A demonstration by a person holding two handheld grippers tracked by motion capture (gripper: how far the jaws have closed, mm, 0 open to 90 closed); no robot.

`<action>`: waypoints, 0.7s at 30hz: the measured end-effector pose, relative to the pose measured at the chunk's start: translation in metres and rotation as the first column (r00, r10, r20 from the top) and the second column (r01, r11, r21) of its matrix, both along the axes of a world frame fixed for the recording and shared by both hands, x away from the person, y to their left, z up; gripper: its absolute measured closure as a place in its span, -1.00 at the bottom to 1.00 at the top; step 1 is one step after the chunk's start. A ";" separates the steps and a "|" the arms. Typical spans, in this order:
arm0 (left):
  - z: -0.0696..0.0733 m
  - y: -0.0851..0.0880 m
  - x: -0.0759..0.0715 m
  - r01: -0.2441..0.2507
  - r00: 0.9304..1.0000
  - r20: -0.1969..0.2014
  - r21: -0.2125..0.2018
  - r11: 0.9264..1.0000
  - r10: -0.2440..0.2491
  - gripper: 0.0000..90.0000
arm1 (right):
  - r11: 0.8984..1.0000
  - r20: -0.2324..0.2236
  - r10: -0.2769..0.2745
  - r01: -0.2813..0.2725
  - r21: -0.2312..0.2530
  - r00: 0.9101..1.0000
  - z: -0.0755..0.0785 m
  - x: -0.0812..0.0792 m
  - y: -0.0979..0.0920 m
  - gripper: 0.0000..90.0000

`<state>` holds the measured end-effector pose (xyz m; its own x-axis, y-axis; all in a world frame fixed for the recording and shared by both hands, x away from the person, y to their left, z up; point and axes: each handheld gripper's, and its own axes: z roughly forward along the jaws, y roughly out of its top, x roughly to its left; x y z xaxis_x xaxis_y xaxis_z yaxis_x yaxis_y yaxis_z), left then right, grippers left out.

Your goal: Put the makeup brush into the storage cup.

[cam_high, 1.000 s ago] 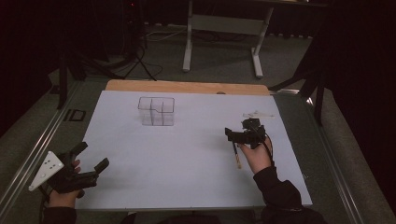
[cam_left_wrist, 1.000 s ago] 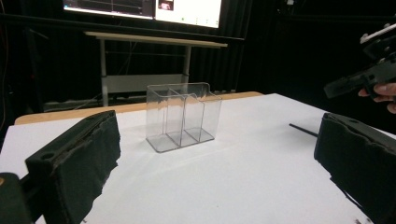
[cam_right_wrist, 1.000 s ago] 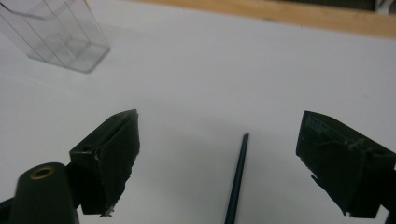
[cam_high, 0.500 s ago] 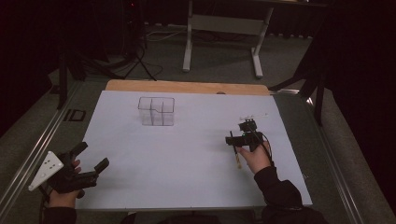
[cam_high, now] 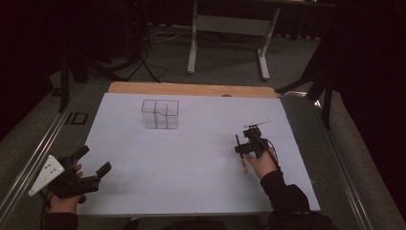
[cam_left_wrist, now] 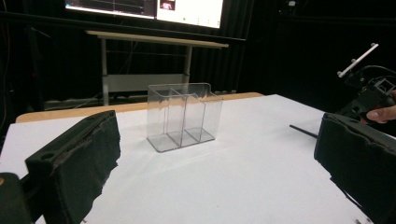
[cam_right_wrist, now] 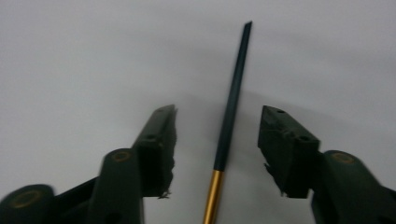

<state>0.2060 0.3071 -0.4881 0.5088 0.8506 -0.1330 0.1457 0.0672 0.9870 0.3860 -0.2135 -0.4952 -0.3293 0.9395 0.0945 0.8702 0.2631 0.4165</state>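
Observation:
A thin black stick with a gold end (cam_right_wrist: 232, 107) lies on the white sheet (cam_high: 191, 163) at the right; in the high view the stick (cam_high: 238, 143) pokes out beside my right hand. My right gripper (cam_right_wrist: 218, 123) points down over it. Its jaws have just been closing and stand either side of the stick, with gaps on both sides, pads not touching. In the high view the right gripper (cam_high: 243, 148) is low over the sheet. A clear plastic organizer (cam_high: 160, 114) with several compartments stands upright at the far middle. My left gripper (cam_high: 93, 159) rests open at the near left, aimed at the organizer (cam_left_wrist: 182, 116).
A wooden board edge (cam_high: 191, 89) runs along the sheet's far side. A metal rail (cam_high: 33, 163) borders the table at the left. A white-legged desk (cam_high: 225, 24) stands on the floor beyond, with a screen (cam_left_wrist: 187, 9) above it.
My right gripper has come down toward the sheet and its jaws have narrowed around the stick. The left gripper and the organizer have stayed put.

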 end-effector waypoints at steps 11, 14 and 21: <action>0.000 0.001 0.000 -0.002 1.000 -0.002 -0.004 1.000 0.002 -0.98 | 0.998 -0.085 -0.005 0.000 -0.062 0.996 -0.009 0.009 0.002 0.48; -0.001 0.000 0.000 -0.003 1.000 -0.008 0.003 1.000 0.003 -0.98 | 0.999 -0.116 -0.013 0.007 -0.054 0.993 -0.014 0.013 0.001 0.55; -0.001 0.001 0.000 -0.012 1.000 -0.009 0.001 1.000 0.012 -0.98 | 0.997 -0.143 -0.014 0.003 -0.081 0.990 -0.018 0.016 0.001 0.77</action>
<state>0.2062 0.3083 -0.4890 0.4976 0.8566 -0.1367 0.1543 0.0677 0.9857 0.4016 -0.2128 -0.5134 -0.3096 0.9487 0.0642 0.9219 0.2829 0.2646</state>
